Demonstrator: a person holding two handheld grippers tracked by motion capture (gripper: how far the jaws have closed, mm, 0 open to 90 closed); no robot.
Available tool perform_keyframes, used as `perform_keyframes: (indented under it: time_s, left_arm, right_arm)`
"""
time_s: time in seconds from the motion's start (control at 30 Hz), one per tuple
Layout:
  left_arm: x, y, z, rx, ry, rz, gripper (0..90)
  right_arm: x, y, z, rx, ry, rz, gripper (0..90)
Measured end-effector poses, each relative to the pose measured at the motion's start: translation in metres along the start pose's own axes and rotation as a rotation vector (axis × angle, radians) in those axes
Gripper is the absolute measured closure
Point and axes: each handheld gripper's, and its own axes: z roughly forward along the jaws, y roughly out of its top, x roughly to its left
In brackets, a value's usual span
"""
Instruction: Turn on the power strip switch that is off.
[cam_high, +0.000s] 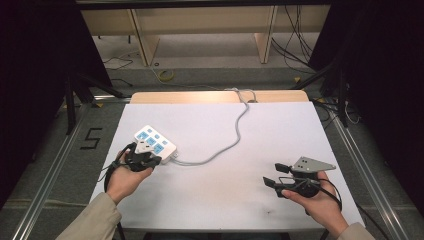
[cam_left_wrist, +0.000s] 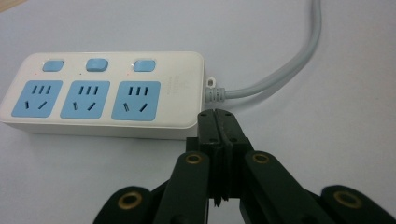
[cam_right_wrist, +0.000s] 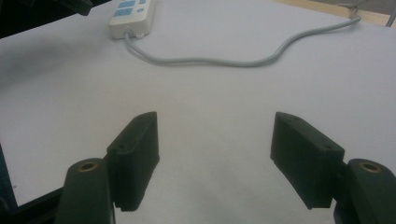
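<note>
White sheeting covers the desk, with a strip of bare wood seen along its far edge. Near the left edge is seen a white plastic power strip with three blue sockets and blue switches; its grey cable is trailed in a curve to the far edge. The left gripper is held at the strip's cable end, jaws pressed together on nothing. The right gripper is held near the right edge, jaws spread apart and empty.
</note>
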Motion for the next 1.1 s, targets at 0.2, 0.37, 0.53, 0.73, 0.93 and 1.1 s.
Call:
perform_keyframes:
  time_s: [0.2,0.37,0.53,0.73,0.93,1.1]
  left_arm:
    - [0.004,0.001,0.002,0.004,0.011,-0.007,89.8]
    - [0.008,0.002,0.004,0.005,0.020,-0.010,89.8]
    - [0.011,0.005,0.006,0.005,0.031,-0.015,89.8]
    - [0.015,0.006,0.010,0.013,0.041,-0.012,89.8]
    - [0.018,0.008,0.013,0.011,0.050,-0.020,89.8]
    - [0.021,0.011,0.014,0.012,0.058,-0.021,89.8]
  right_arm:
    - [0.000,0.000,0.000,0.001,0.002,-0.002,32.7]
    - [0.000,0.000,0.000,0.000,0.002,0.000,32.6]
    - [0.000,0.000,-0.001,0.003,0.000,-0.001,32.6]
    - [0.000,0.000,0.000,0.000,0.002,-0.002,32.6]
    - [0.000,0.000,0.000,-0.001,0.002,-0.003,32.6]
    - [0.000,0.000,0.000,-0.001,0.003,-0.003,32.6]
